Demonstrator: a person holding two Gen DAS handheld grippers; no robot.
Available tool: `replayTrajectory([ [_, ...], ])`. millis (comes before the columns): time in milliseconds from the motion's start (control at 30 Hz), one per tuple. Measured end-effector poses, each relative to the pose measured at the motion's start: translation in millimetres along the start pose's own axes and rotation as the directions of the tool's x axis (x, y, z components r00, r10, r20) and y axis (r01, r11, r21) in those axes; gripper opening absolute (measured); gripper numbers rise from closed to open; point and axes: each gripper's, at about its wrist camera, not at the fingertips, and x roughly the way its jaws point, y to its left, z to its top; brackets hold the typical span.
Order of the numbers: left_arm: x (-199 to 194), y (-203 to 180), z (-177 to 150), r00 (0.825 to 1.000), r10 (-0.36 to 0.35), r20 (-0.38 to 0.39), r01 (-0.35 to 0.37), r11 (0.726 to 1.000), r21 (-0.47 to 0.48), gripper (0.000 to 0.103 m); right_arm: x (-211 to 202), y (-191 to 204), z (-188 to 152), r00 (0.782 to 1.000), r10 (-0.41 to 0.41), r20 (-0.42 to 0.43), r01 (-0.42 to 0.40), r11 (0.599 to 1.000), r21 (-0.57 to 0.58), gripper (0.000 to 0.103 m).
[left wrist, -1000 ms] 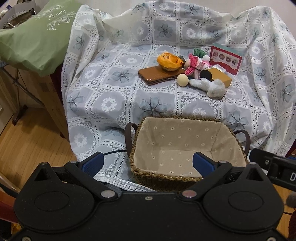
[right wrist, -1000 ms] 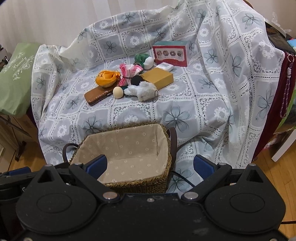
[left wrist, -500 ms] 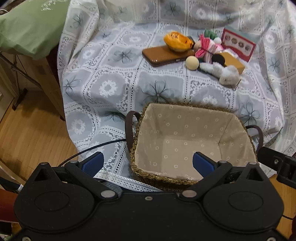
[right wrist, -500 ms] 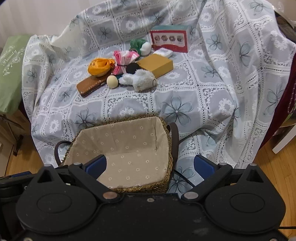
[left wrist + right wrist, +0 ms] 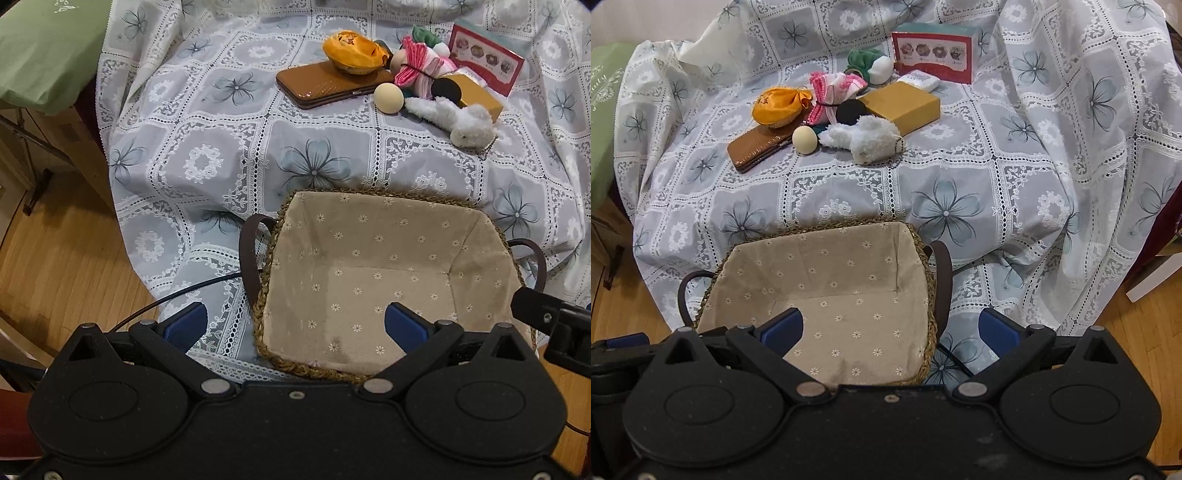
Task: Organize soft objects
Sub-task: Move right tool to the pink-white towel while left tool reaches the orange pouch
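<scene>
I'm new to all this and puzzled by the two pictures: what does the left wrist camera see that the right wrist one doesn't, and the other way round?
Only the left wrist view shows the black cable running beside the basket, and a wide stretch of wooden floor.

Only the right wrist view shows the small white packet behind the yellow box.

Both show the lined basket with nothing in it, the white plush toy, the brown wallet, and an open claw.
</scene>
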Motion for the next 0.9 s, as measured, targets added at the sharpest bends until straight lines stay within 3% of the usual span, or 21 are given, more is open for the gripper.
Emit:
replayTrajectory([
  [467, 24, -4, 20, 0.997, -0.007, -0.074, 0.008, 1.0, 0.005, 0.098, 27, 10, 20, 0.995, 0.066, -0.073, -0.069, 0.997, -0.043, 0.102],
  [633, 27, -7, 34, 0.998, 0.011, -0.054, -0.01, 1.0, 0.03, 0.098, 34, 12, 33, 0.995, 0.081, -0.061, -0.083, 0.996, -0.043, 0.102],
  [800, 34, -8, 51, 0.998, -0.002, -0.058, 0.004, 1.0, 0.029, 0.098, 56, -1, 60, 0.975, 0.149, -0.165, -0.132, 0.985, 0.114, 0.098],
  [900, 40, -8, 61, 0.998, -0.021, -0.065, 0.023, 0.999, 0.028, 0.098, 66, -9, 75, 0.97, 0.171, -0.172, -0.14, 0.974, 0.178, 0.095],
])
